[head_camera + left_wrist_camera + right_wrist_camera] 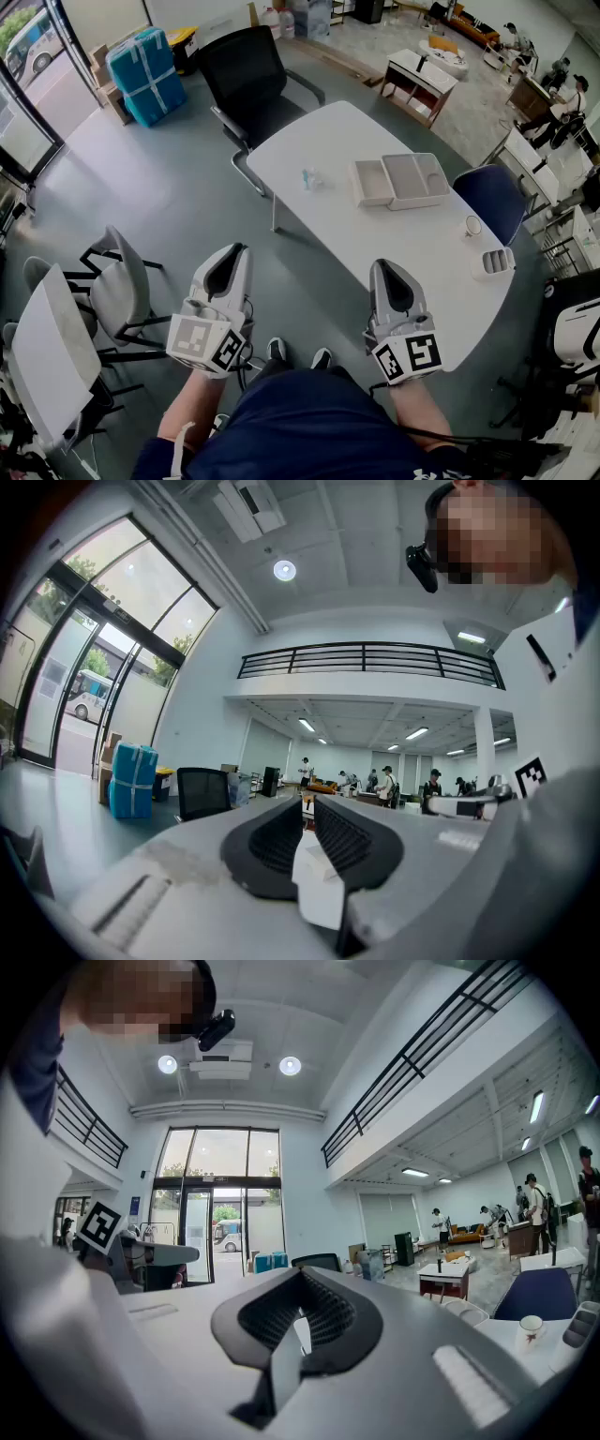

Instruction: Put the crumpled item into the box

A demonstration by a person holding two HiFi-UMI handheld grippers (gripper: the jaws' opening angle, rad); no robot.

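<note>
**Both grippers shut and empty, short of the table**

Head view: left gripper (pixel 230 255) and right gripper (pixel 389 272) are level. The crumpled item (pixel 309 178) lies on the white table (pixel 337 131), near the open box (pixel 398 180).

Left gripper view: jaws together on nothing.

Right gripper view: likewise, with a cup (pixel 531 1326) at the right.

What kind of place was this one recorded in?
Most likely an open-plan office or lobby area. A black office chair is drawn up to a white table, a railed mezzanine runs overhead, and tall glass entrance doors face the street.
</note>
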